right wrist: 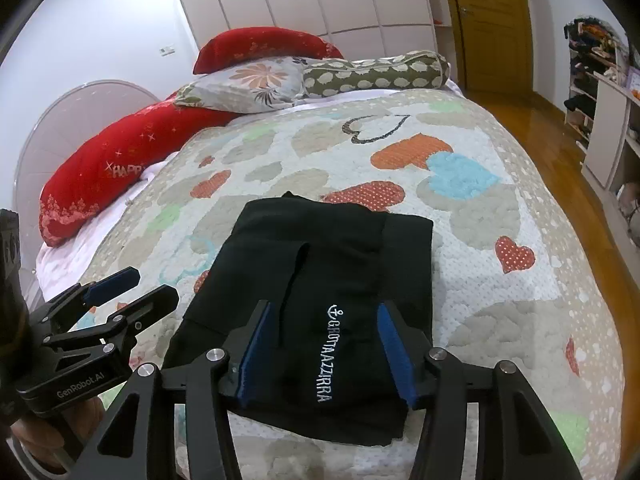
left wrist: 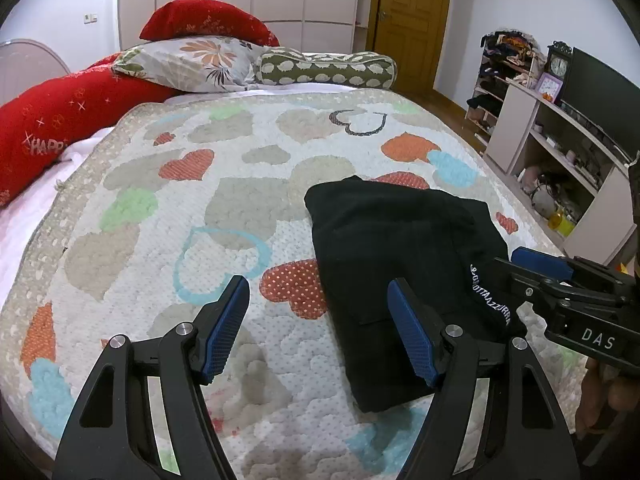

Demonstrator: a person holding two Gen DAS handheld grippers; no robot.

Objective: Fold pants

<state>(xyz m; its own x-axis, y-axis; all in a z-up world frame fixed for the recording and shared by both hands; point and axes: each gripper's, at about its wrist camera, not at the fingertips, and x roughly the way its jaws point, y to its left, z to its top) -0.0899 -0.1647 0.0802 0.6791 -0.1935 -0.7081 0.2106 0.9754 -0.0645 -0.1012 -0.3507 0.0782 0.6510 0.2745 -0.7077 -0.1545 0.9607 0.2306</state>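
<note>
1. The black pants (right wrist: 320,300) lie folded into a compact rectangle on the heart-patterned bedspread (left wrist: 160,208), with white lettering (right wrist: 325,354) running along the top layer.
2. The left tongs (left wrist: 320,320) stand wide open and hold nothing. Their right blue pad (left wrist: 412,336) hangs over the near left part of the pants, while the left pad is over bare bedspread, so the pants' left edge falls between the two fingers.
3. Whether the left tongs touch the cloth cannot be told.
4. The right tongs (right wrist: 326,350) are also spread open and grip nothing. Both fingers sit over the near end of the pants, one on each side of the lettering, and the fold stretches ahead of them.
5. In the left wrist view the right tongs come in from the right, their tips just beside the lettering.
6. Red pillows (right wrist: 120,172), a floral pillow (left wrist: 196,62) and a spotted bolster (left wrist: 324,68) lie far ahead of both tongs.
</note>
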